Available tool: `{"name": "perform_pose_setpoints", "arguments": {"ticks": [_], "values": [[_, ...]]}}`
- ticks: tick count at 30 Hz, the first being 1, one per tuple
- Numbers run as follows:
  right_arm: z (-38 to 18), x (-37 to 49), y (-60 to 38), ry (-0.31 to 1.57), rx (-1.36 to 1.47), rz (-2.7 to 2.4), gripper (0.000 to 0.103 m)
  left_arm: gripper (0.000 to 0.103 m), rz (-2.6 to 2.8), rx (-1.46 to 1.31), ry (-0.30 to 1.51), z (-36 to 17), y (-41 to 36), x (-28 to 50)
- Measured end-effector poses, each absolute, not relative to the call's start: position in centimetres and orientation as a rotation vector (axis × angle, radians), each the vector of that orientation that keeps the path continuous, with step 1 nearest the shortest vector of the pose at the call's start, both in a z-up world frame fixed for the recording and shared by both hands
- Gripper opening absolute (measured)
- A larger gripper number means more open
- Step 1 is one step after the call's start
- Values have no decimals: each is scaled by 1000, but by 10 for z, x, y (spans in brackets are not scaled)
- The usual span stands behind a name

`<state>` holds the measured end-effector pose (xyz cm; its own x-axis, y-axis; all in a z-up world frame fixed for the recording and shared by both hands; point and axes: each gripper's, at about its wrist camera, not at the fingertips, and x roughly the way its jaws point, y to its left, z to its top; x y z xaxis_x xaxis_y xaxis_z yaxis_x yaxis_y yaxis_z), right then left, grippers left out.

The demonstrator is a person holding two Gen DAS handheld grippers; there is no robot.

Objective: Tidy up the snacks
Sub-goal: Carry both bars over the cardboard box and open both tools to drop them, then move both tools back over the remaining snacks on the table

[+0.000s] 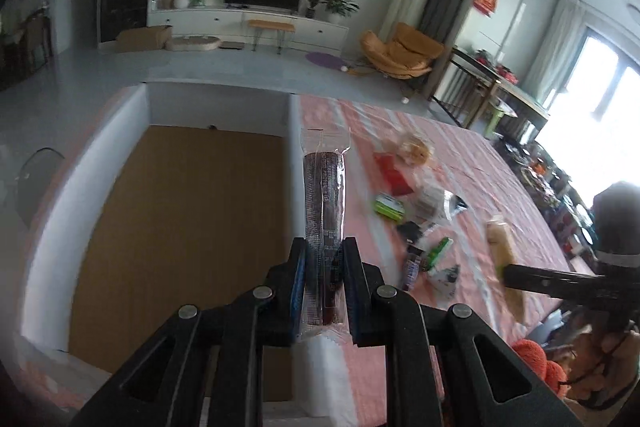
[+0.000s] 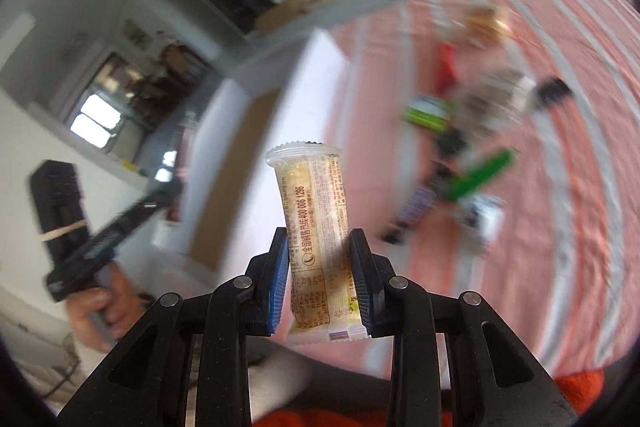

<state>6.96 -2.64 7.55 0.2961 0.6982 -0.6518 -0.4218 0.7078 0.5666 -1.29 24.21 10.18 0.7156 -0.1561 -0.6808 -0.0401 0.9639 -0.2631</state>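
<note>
While one dark snack stick sits clamped in the left tool just right of the white box, ready for dropping in, the right tool grips one yellow snack bar. Perhaps ten blurred snacks lie on the tabletop beyond the box.

- Left tool: matt black plastic, ribbed blue pads, bright metal pivot pins.
- Dark snack stick: glossy clear film wrapper, crimped end at 12 o'clock.
- Pale snack bar: glossy printed film.
- Desk: striped pink cloth, creased.
- Box: smooth white walls, matt brown cardboard floor.
</note>
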Motion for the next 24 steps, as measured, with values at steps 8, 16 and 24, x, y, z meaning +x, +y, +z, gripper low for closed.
{"name": "perform_pose_setpoints", "arguments": {"ticks": [8,16,24], "values": [[75,67,121,1013,179,896,56,24,314,-208,856,56,338,-25],[86,44,56,924,-30,616,69,86,298,-181,852,33,316,-15],[114,27,-76,755,-969,-275,72,86,109,-174,705,53,241,2]]}}
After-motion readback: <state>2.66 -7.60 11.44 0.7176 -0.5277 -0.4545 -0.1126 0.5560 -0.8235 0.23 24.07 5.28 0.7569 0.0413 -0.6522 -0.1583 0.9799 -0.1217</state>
